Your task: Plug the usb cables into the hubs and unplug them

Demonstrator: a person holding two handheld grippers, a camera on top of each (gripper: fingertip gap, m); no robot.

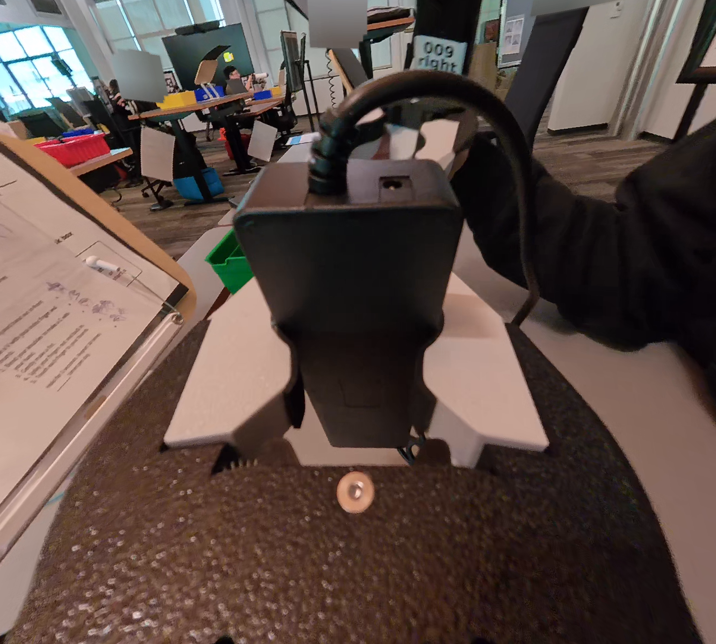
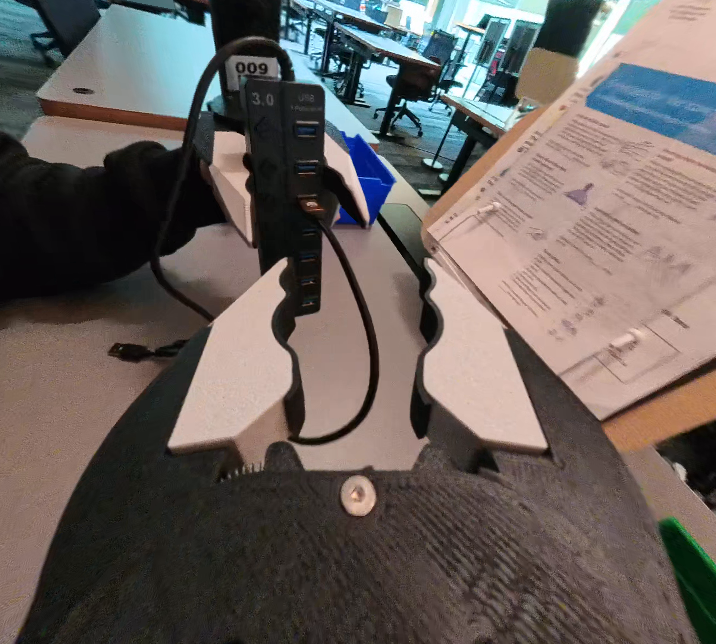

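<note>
while the left hand-held gripper point(image 1: 358, 373) clamps the black usb hub point(image 2: 286, 191) and holds it upright above the counter point(image 2: 77, 393), long axis near vertical, the right hand-held gripper point(image 2: 356, 339) faces the hub's port side with its jaws spread wide and nothing between them. one usb plug point(image 2: 315, 208) already sits in a port about midway down the column, its thin cable point(image 2: 368, 335) drooping in a loop that runs between the right fingers point(image 2: 240, 366) toward their base. so the plug lies straight ahead and a bit up-left of the right hand-held gripper, which looks the nearer one for pulling it out along the port axis, across the hub's length. a spare connector point(image 2: 120, 350) lies on the counter, left of the right tool. writing shows on the hub face, on white labels on both tools, and on a propped instruction sheet point(image 2: 581, 238); not transcribed.
</note>
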